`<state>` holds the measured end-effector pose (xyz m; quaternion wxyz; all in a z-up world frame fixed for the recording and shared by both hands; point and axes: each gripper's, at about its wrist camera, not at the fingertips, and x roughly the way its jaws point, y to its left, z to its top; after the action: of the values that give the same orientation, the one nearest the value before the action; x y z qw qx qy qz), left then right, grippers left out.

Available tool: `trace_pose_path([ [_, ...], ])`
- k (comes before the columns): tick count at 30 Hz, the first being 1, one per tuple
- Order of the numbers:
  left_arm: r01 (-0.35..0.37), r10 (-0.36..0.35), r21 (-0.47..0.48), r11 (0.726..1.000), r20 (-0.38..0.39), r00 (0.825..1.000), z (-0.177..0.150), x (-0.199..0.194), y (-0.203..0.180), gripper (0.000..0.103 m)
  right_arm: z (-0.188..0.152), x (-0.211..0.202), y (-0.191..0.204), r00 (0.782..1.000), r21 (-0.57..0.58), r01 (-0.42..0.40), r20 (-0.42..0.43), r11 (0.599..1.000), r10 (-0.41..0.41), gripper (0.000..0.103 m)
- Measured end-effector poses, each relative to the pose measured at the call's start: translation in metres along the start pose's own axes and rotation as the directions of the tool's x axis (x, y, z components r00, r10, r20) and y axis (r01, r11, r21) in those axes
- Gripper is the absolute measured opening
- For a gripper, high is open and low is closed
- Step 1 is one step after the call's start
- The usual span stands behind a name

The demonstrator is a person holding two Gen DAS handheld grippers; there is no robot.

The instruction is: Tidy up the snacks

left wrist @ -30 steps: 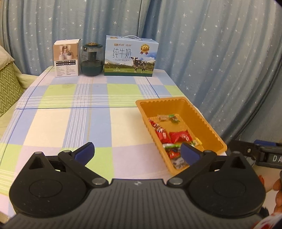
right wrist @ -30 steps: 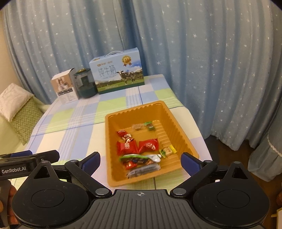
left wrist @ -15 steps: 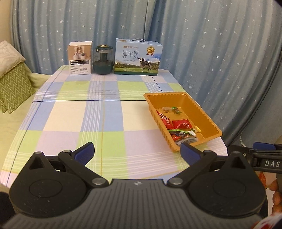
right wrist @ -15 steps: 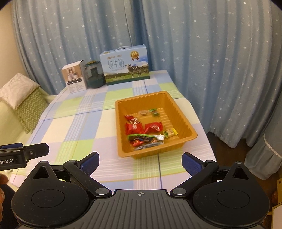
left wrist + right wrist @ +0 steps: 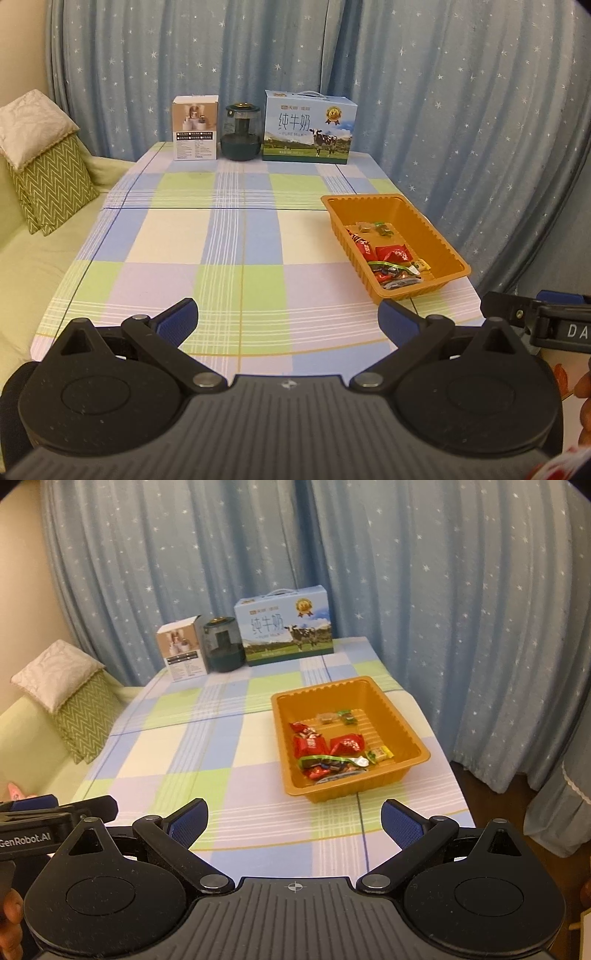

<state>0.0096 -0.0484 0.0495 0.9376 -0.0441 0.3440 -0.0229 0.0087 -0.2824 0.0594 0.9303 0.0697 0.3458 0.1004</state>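
Two grippers, left (image 5: pixel 287 320) and right (image 5: pixel 294 821), are held wide open and empty. Box (image 5: pixel 195 127), jar (image 5: pixel 241 132) and milk carton (image 5: pixel 308 127) are lined behind the tray (image 5: pixel 400 720); nothing is blocked.

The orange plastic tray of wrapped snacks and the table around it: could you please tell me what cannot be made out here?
- Orange plastic tray: wrapper print too small in both views; its near wall hides the lowest snacks.
- Small white carton: label text too small.
- Checked tablecloth: near edge covered by the left claw body and the right claw body.
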Motion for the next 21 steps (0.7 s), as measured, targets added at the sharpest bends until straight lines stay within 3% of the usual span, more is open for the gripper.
trace_pose_path([
  [21, 0.006, -0.006, 0.016, 1.0, 0.004, 1.0, -0.007, -0.009, 0.0, 0.103, -0.015, -0.008, 0.007, 1.0, -0.018, 0.004, 0.007, 1.0, -0.004, 0.099],
])
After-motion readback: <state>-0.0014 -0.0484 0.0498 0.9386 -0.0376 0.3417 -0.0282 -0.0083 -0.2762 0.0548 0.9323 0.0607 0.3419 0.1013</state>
